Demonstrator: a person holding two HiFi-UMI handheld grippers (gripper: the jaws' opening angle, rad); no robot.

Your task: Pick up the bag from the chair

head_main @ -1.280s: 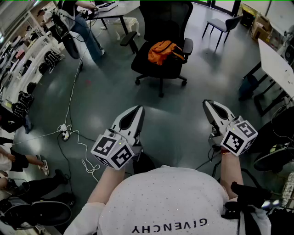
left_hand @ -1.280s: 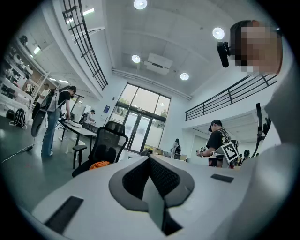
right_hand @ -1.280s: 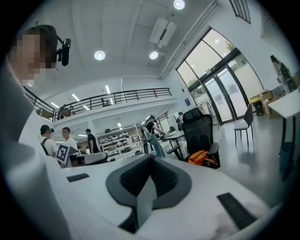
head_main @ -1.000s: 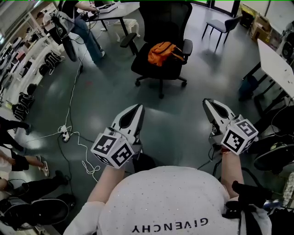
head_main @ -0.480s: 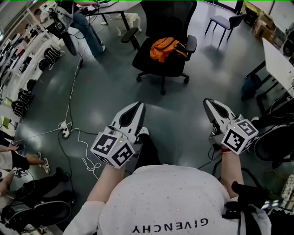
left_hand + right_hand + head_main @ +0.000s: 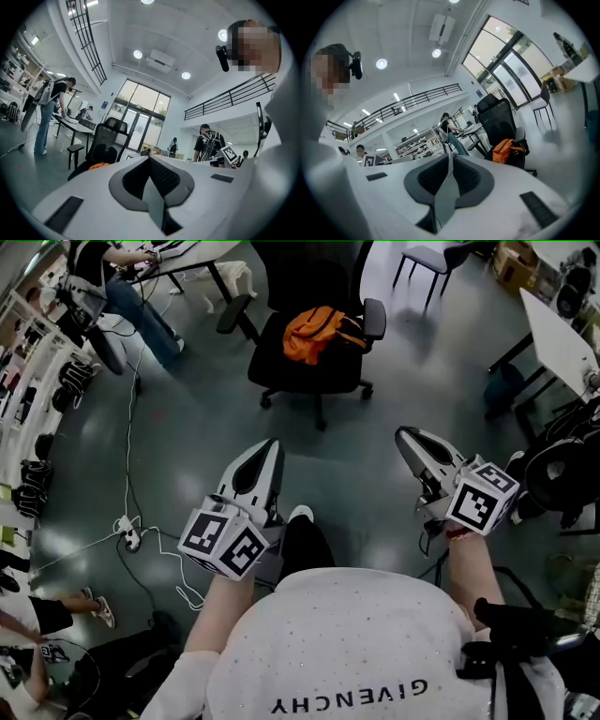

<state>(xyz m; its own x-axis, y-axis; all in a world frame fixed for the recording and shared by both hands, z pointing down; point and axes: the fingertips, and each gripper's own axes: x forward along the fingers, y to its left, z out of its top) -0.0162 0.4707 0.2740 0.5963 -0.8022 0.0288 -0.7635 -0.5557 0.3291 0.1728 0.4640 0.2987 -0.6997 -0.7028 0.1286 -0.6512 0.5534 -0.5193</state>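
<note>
An orange bag point(image 6: 312, 331) lies on the seat of a black office chair point(image 6: 309, 367) at the top middle of the head view. The same bag point(image 6: 507, 148) shows in the right gripper view, on the chair point(image 6: 500, 125). In the left gripper view only a sliver of the bag point(image 6: 98, 165) peeks over the gripper body, under the chair point(image 6: 108, 140). My left gripper point(image 6: 265, 449) and right gripper point(image 6: 404, 438) are both shut and hold nothing. They hang low over the floor, well short of the chair.
A white cable and power strip point(image 6: 129, 534) trail across the floor at left. A person point(image 6: 120, 282) stands by a desk at upper left. A white table point(image 6: 561, 329) and a dark bag point(image 6: 565, 470) are at right. A second chair point(image 6: 427, 259) stands behind.
The view has shifted: the chair and bag sit slightly left and higher in the head view. A leg and shoe have come forward between the grippers. Both grippers stay shut.
</note>
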